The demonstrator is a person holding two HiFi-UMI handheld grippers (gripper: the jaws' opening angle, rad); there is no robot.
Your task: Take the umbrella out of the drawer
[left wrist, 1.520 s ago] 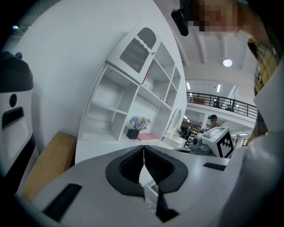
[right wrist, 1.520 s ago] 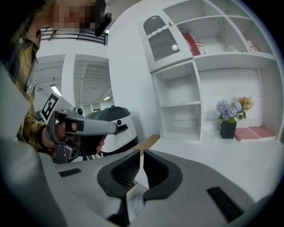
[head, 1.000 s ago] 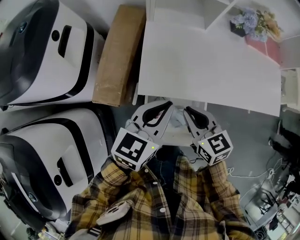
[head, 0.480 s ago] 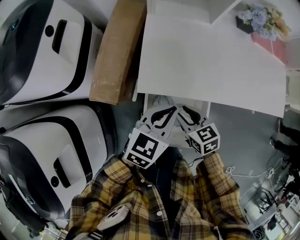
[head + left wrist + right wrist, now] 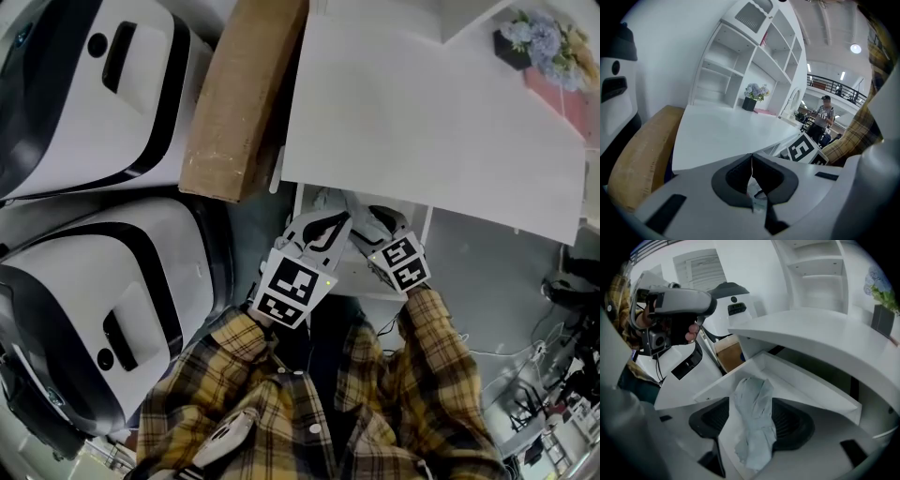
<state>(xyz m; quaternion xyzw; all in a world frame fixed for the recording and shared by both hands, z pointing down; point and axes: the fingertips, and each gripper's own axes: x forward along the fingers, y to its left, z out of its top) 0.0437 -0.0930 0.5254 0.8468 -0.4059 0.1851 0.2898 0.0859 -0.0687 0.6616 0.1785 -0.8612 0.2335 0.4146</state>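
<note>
A pale grey-blue folded umbrella (image 5: 754, 418) lies in the open white drawer (image 5: 806, 380) under the table's front edge. My right gripper (image 5: 751, 400) hangs over it. Its jaws have just been opening, and the umbrella lies between them with neither pad pressing on it. In the head view both grippers reach into the drawer (image 5: 298, 202): the left gripper (image 5: 323, 225) beside the right gripper (image 5: 370, 217). The left gripper (image 5: 751, 158) has its jaw tips together with nothing gripped, and a sliver of pale cloth shows below them.
The white table top (image 5: 422, 112) overhangs the drawer. A brown cardboard box (image 5: 244, 94) leans at its left. Two white-and-black machines (image 5: 84, 94) (image 5: 103, 291) stand further left. A flower pot (image 5: 534, 42) and a white shelf unit (image 5: 740, 61) are at the table's back.
Both grippers have sunk from in front of the table into the drawer. The right jaws have gone from closed to wide apart over the umbrella.
</note>
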